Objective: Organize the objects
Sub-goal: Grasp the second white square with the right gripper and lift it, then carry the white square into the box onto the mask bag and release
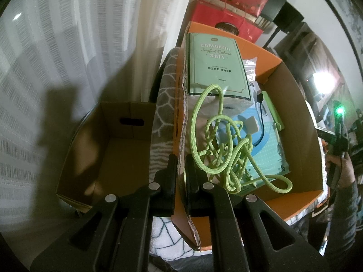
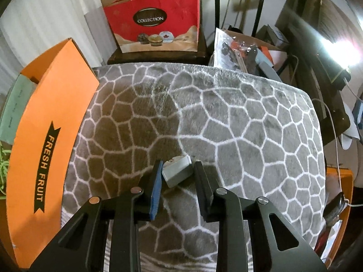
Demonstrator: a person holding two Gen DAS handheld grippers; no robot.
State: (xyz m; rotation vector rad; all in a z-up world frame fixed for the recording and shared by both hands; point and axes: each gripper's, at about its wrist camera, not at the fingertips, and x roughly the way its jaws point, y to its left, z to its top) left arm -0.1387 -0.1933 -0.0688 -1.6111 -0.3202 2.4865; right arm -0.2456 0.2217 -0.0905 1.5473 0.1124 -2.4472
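Two tongs show, one per wrist view. The left tongs (image 1: 180, 165) are pinched nearly closed on the corrugated wall of the orange box (image 1: 267, 53), one finger outside and one inside, gripping the wall's torn edge at about 6 o'clock of that box. Inside the box, just past the tongs toward 1 o'clock, lies a tangled lime-green cord (image 1: 226, 145), its loops sprawling with one long loop reaching toward 12 o'clock onto a mint-green tissue pack (image 1: 215, 65). The pack's long axis runs from 6 to 12 o'clock, its printed face up. A black cable (image 1: 261, 111) and a pale blue packet (image 1: 267, 154) lie under and at 3 o'clock of the cord. At 9 o'clock of the orange box sits a plain brown carton (image 1: 118, 140).

The right tongs (image 2: 178, 170) stand partly open, with a small grey charger block (image 2: 178, 173) between the fingers; the left pad (image 2: 156, 188), which is blue, sits against the block's side, but whether the right finger presses it I cannot tell. The block rests on a grey blanket (image 2: 249, 124) with white cell lines, its long axis tilted from about 8 to 2 o'clock. The orange box stands at 9 o'clock, and a red gift bag (image 2: 154, 15) at 12 o'clock.
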